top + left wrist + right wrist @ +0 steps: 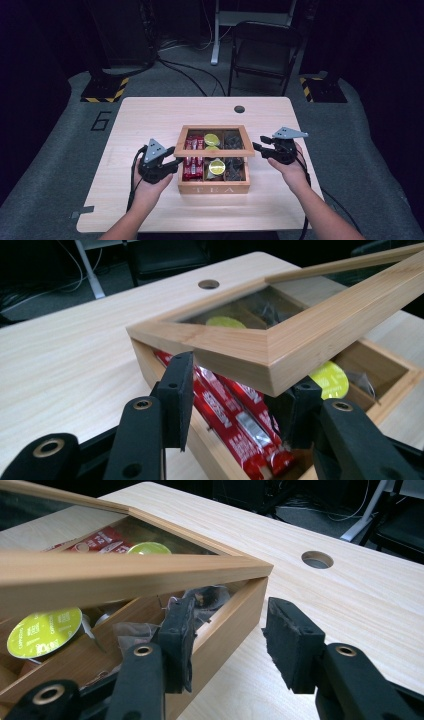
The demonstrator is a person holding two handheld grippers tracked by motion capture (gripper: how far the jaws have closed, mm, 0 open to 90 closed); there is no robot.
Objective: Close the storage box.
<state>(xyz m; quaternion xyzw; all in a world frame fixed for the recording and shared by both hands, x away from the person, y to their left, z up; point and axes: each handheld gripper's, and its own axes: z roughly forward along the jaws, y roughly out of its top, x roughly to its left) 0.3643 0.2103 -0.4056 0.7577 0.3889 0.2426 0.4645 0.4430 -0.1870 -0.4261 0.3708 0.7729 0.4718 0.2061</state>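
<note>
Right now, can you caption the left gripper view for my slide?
Left gripper straddles the corner of the half-raised glass lid of a wooden tea box, red packets below.

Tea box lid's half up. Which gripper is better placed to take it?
Probably left: the left gripper has its jaws flanking a corner of the lid. The right gripper straddles the box wall, below the lid.

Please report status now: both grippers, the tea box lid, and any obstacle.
Left gripper open, jaws straddling left box wall under the lid. Right gripper open, jaws straddling right box wall. Lid half raised, held by neither. No obstacle seen.
</note>
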